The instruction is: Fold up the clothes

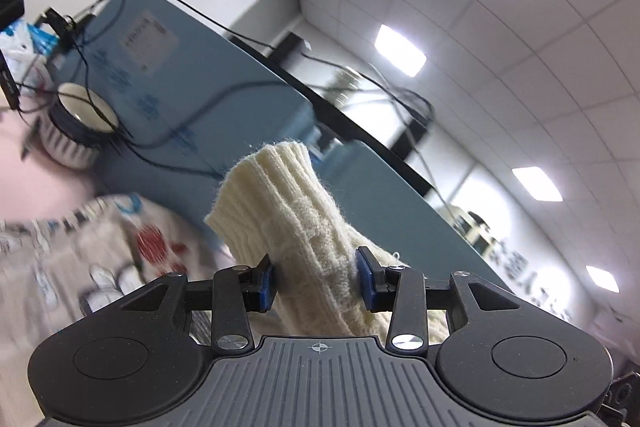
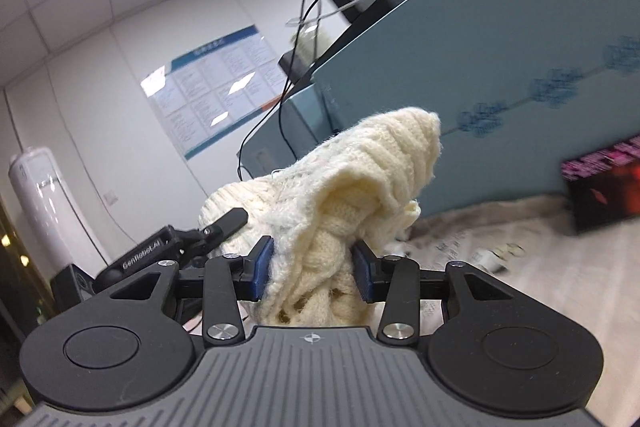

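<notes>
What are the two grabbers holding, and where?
Both hold the cream knit sweater: the left gripper pinches a ribbed cuff end, the right gripper a bunched cable-knit part.

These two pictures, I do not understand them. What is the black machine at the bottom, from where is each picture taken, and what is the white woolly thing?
There is no robot here. A person holds a hand tool with a two-finger claw in each hand, and a wide-angle camera on each tool looks forward along its fingers. One picture comes from the left claw, the other from the right claw; both tilt upward, so you see ceiling lights.

The white thing is a cream knitted sweater. Each claw is closed on a bunch of it between blue pads, lifting it off the surface.

Below lies a patterned cloth over the table. Behind it stands a blue-grey partition with black cables. The left claw also shows in the right view.
</notes>
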### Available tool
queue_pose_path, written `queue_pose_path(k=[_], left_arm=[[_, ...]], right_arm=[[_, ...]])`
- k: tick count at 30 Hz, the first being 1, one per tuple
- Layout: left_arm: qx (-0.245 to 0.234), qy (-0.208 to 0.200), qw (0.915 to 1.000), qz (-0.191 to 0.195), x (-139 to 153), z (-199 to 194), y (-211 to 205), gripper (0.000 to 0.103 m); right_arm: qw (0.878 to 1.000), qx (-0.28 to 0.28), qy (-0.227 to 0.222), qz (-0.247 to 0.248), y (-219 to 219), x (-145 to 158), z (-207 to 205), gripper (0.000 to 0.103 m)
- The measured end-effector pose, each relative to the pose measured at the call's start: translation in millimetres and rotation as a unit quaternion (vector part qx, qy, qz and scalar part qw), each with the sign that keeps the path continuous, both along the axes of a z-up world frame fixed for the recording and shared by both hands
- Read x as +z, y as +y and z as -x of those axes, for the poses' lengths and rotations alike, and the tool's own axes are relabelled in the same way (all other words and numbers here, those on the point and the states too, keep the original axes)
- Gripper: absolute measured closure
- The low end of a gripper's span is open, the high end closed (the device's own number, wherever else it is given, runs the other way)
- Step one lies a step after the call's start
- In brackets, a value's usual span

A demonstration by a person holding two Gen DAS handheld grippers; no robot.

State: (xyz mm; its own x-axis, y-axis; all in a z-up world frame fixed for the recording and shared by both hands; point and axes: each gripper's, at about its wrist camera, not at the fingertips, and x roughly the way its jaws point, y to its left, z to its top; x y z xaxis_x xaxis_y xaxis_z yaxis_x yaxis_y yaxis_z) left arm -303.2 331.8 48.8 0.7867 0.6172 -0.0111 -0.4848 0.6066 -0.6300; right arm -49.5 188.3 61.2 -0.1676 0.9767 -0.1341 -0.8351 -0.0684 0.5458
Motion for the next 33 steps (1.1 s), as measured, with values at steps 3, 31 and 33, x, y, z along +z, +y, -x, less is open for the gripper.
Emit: queue_pose_path(k=[3, 31, 33], left_arm=[[0.027, -0.018, 0.9995, 0.001, -13, -2, 22, 0.066], [0.122, 0.106, 0.9778, 0.134, -87, -15, 113, 0.036], [0.123, 0.109, 0.9780, 0.128, -85, -14, 110, 0.035]], right_arm=[[0.999, -0.001, -0.049, -0.020, 31, -5, 8, 0.064], [0.979, -0.073, -0.104, 0.162, 164, -83, 14, 0.040], [0.977, -0.081, -0.102, 0.168, 162, -82, 14, 0.036]])
